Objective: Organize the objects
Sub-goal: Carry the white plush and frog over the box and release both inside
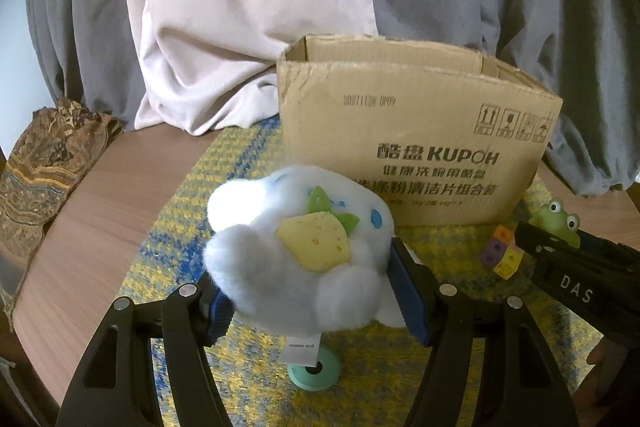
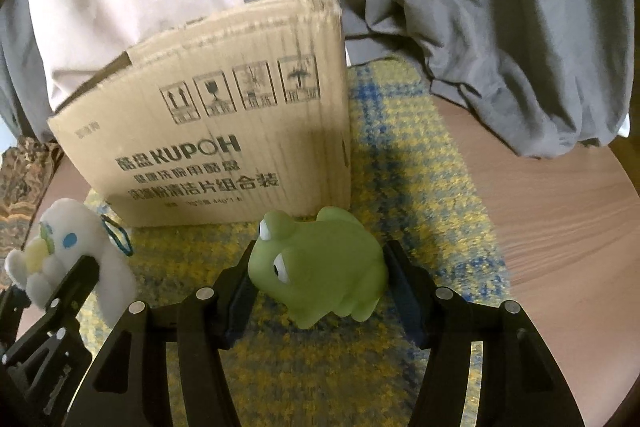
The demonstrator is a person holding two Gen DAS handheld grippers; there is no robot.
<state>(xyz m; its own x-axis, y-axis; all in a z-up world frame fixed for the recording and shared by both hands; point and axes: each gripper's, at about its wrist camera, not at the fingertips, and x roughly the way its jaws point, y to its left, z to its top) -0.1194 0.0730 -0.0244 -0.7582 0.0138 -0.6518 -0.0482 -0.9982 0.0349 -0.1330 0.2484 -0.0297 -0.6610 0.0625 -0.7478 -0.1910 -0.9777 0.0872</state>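
Here, my left gripper (image 1: 308, 291) is clamped on a white plush toy (image 1: 296, 247), lifted above the yellow-blue mat (image 1: 192, 203). Behind stands an open cardboard box (image 1: 416, 131). To the right, my right gripper (image 2: 320, 283) pinches a green rubber frog (image 2: 324, 267) in front of the box.

1. My left gripper (image 1: 308, 291) points forward and down, its jaws partway apart and pressed into both sides of the white plush toy (image 1: 296, 247), which hangs clear of the mat
2. Its blue pads (image 1: 408, 291) sink into the fluff on each side
3. My right gripper (image 2: 320, 275) also tilts forward and down, with the green frog toy (image 2: 320, 263) clamped between its black fingers (image 2: 404, 291)
4. Seen from the left wrist, my right gripper sits off to the right of the left one, the two well apart and not touching
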